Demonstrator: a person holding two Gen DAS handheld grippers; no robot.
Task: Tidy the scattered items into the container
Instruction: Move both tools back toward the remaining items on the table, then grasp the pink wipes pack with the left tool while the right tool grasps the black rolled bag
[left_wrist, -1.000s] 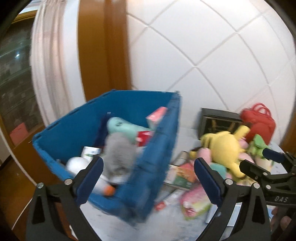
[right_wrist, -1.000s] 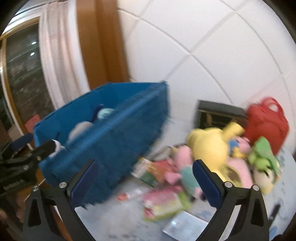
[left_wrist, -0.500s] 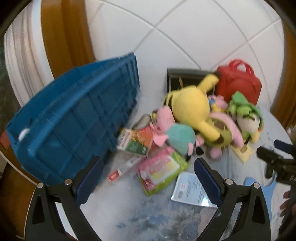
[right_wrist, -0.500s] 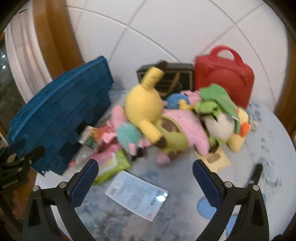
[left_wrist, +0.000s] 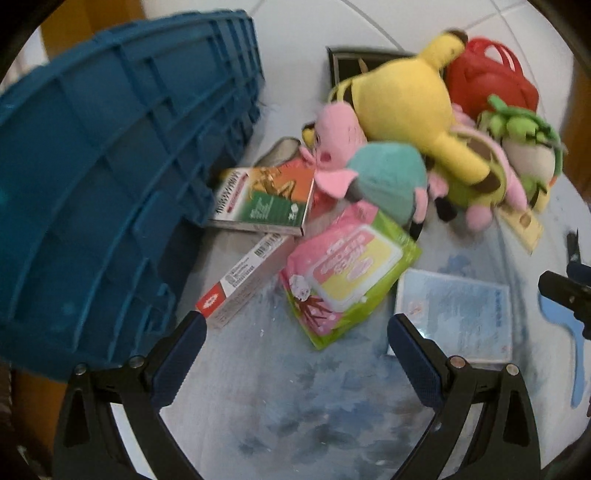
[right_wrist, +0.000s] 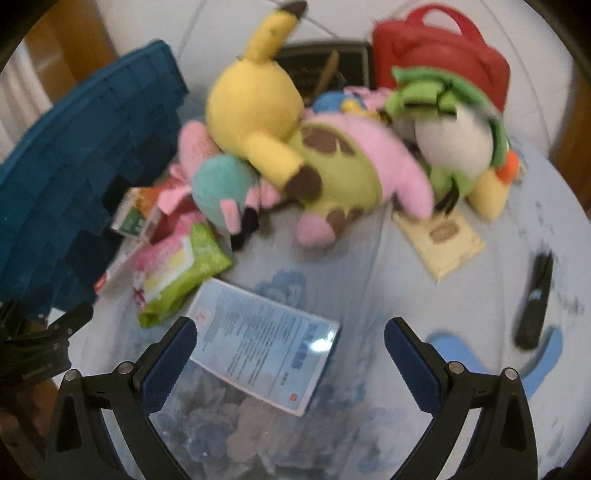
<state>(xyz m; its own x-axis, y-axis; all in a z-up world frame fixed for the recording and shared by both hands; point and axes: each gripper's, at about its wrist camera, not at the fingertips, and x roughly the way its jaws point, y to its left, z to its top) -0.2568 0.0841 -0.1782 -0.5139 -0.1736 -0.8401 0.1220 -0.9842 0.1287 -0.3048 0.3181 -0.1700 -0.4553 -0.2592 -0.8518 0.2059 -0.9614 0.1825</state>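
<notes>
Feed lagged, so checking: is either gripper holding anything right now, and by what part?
Nothing is held. The left gripper and right gripper both hang open and empty above the table, short of the scattered items.

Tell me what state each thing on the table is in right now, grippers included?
Left gripper: open, empty.
Right gripper: open, empty.
Blue crate: beside the pile; inside hidden.
Yellow plush: lying on the plush heap.
Wipes pack: flat on the table, lid shut.
Red bag: upright behind the plushes.
Blue card: flat on the table.
</notes>
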